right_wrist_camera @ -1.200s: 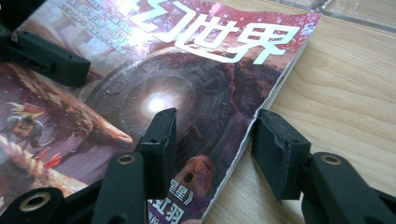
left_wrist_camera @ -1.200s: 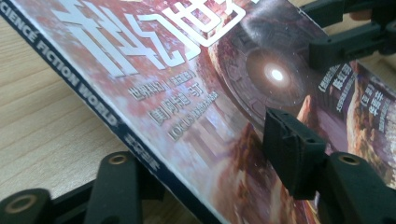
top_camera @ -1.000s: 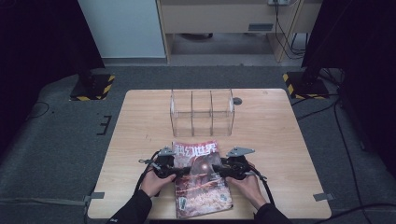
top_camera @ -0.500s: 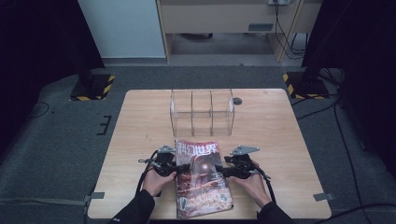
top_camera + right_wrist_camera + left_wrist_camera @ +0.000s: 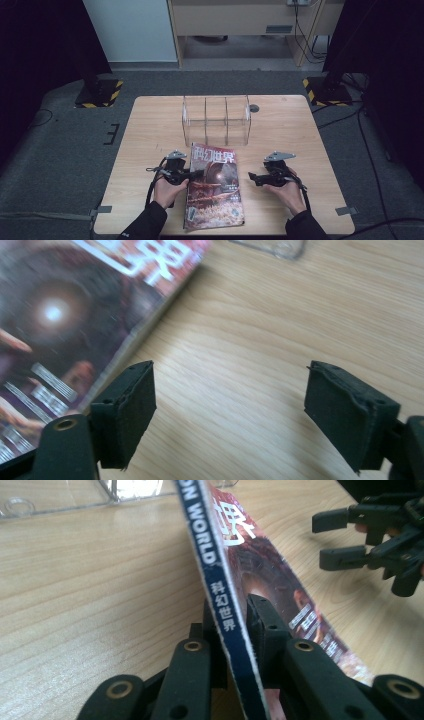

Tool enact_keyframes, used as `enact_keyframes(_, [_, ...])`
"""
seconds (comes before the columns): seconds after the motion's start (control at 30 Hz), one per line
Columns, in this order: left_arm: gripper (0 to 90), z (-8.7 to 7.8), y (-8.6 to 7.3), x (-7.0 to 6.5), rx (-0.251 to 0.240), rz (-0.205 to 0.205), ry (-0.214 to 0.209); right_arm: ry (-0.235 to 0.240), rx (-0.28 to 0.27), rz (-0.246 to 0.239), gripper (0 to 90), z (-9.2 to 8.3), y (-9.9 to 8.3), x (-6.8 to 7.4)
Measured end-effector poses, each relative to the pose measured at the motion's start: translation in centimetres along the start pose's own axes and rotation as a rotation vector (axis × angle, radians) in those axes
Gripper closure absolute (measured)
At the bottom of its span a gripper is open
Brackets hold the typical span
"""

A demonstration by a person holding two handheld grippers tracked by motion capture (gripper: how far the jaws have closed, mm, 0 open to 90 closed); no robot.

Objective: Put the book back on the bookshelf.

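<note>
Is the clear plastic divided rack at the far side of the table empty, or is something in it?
Empty. In the high view the clear plastic divided rack shows only wooden table through its compartments.

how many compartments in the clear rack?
3. The clear acrylic divider rack stands at the far middle of the light wooden table, beyond the glossy magazine. Its slots sit side by side: left, middle and right. All look empty.

One magazine [image 5: 214, 187], one clear divider rack [image 5: 216, 120], two grippers, one table [image 5: 150, 130].
</note>
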State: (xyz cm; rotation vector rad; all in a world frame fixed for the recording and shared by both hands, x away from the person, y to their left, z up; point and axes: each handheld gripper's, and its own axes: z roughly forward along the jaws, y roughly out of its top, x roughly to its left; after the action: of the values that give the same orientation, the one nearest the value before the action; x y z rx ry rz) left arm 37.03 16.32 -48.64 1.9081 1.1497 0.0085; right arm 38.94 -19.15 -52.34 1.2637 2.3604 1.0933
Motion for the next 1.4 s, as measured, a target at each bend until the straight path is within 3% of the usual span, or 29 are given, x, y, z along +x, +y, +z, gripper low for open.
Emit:
enact_keyframes(0.23, [83.7, -1.5, 1.1, 0.1, -0.037, -0.021, -0.017, -0.043, 0.025, -0.004, 12.8, -1.2, -0.7, -1.6])
enact_keyframes(0.43, [83.9, -2.2, 2.3, -0.5, -0.065, -0.005, -0.035, -0.077, 0.052, -0.017, 10.8, -2.3, -1.8, -3.0])
enact_keyframes(0.53, [83.9, -2.8, 2.9, -1.0, -0.084, 0.008, -0.051, -0.094, 0.051, -0.001, 10.8, -2.9, -2.5, -3.9])
enact_keyframes(0.7, [83.9, -4.1, 3.8, -1.6, -0.130, 0.018, -0.064, -0.122, 0.047, 0.024, 9.8, -2.9, -3.0, -4.6])
enact_keyframes(0.73, [83.9, -4.5, 4.0, -1.7, -0.143, 0.023, -0.068, -0.136, 0.047, 0.003, 9.1, -2.8, -3.2, -4.7])
enact_keyframes(0.8, [83.9, -5.2, 4.4, -1.8, -0.155, 0.031, -0.069, -0.143, 0.048, -0.017, 8.5, -2.7, -3.3, -4.7])
enact_keyframes(0.97, [83.9, -6.9, 5.1, -2.0, -0.186, 0.035, -0.063, -0.151, 0.022, -0.009, 6.2, -2.4, -3.5, -4.4])
enact_keyframes(1.33, [83.9, -10.3, 6.6, -1.3, -0.258, 0.039, -0.020, -0.161, 0.006, -0.010, 4.8, -2.3, -3.6, -4.3])
enact_keyframes(1.4, [84.0, -10.7, 7.1, -1.3, -0.272, 0.047, 0.007, -0.161, 0.006, -0.010, 4.7, -2.3, -3.6, -4.3])
